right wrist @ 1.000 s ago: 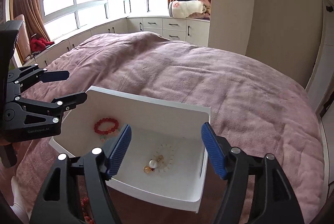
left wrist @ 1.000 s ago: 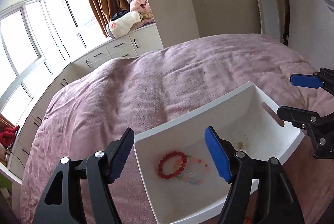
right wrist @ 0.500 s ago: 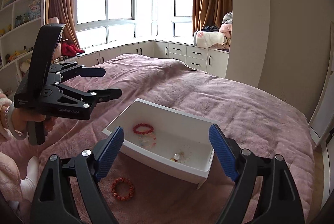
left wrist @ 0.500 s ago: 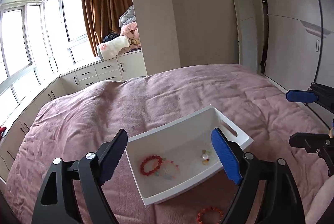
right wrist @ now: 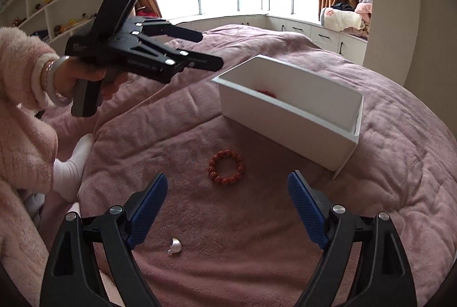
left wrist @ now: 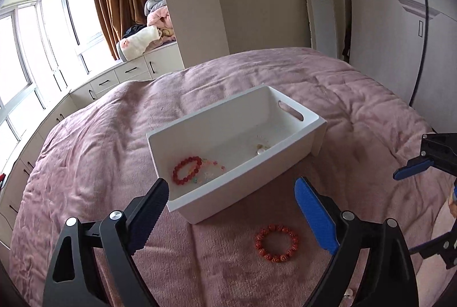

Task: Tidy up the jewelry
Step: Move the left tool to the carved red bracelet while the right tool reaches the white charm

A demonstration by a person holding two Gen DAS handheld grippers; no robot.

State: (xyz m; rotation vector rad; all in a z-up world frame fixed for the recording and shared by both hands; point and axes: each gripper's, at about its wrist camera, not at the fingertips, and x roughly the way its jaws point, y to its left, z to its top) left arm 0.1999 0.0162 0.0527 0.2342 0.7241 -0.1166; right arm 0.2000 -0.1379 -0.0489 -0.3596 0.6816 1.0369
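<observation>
The orange-brown beaded bracelet [right wrist: 226, 167] lies on the bed before the white plastic bin [right wrist: 288, 118], probably nearer the empty, wide right tongs [right wrist: 227, 207]; left tongs [left wrist: 231, 217] have just widened, empty.

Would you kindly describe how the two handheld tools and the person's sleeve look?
Both tools are black, angular frames with silver bolts. The right tool has two ribbed blue pads; the left tool has one blue pad and one dark one. The sleeve is fluffy pink, with bangles at the wrist.
</observation>
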